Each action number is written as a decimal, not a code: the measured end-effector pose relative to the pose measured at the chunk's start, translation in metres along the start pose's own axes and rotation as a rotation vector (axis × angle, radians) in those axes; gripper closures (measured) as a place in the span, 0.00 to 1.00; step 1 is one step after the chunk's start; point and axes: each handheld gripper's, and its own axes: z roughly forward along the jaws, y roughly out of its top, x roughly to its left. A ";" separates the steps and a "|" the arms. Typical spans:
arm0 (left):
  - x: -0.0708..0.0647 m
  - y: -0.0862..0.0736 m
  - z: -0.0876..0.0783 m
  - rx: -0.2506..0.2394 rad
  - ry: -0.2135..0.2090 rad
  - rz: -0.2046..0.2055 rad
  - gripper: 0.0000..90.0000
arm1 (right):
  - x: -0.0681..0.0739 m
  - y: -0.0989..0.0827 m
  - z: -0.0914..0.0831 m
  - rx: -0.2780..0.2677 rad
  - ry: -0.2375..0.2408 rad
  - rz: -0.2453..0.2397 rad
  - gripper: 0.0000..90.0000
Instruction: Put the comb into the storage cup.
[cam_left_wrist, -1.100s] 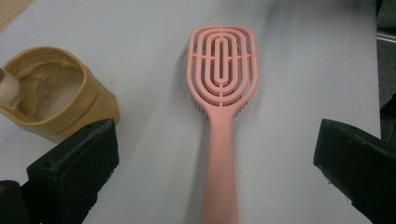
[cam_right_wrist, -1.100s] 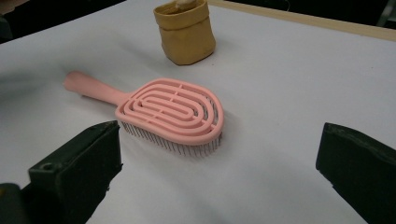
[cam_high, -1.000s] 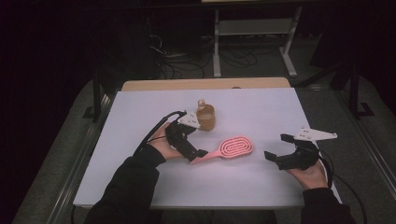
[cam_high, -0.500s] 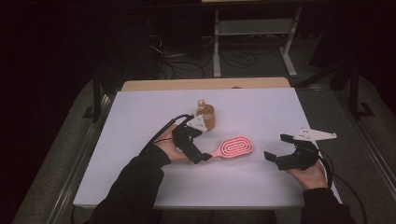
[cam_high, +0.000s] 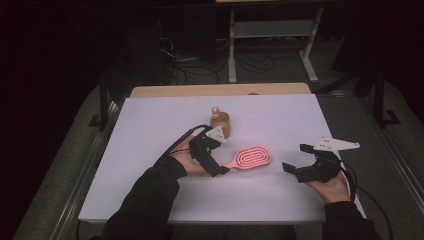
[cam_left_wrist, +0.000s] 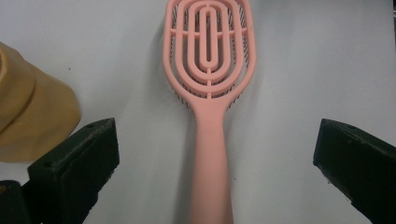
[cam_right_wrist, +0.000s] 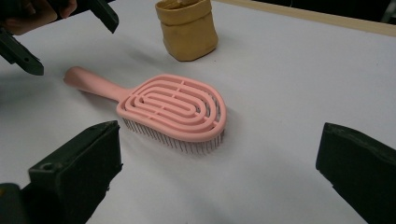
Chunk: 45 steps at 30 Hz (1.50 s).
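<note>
High view: one pink plastic vented hairbrush (cam_high: 248, 157) lies bristles-down on the white worktop (cam_high: 150, 125), one tan soft fabric pouch (cam_high: 220, 124) behind it. The left gripper (cam_high: 218, 171) sits at the handle end; the right gripper (cam_high: 296, 162) waits well apart.

Left gripper view: jaws spread wide, handle (cam_left_wrist: 211, 158) between them, untouched.

Right gripper view: jaws spread, empty. The brush looks light, stiff, slick; grip the narrow handle.

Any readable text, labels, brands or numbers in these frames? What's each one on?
None readable. The pink hairbrush, the tan pouch, the white table sheet, the left gripper and the right gripper show no print, label or number.
</note>
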 end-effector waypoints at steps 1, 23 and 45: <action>0.000 0.000 0.001 0.003 0.001 0.002 0.00 | 0.000 0.000 0.000 0.000 0.000 -0.001 0.00; 0.007 -0.004 0.035 0.117 -0.025 -0.010 0.01 | 0.000 0.000 0.000 0.002 0.003 -0.001 0.00; 0.010 -0.008 0.052 0.141 -0.009 0.011 0.31 | 0.001 0.000 0.001 0.007 0.007 -0.002 0.00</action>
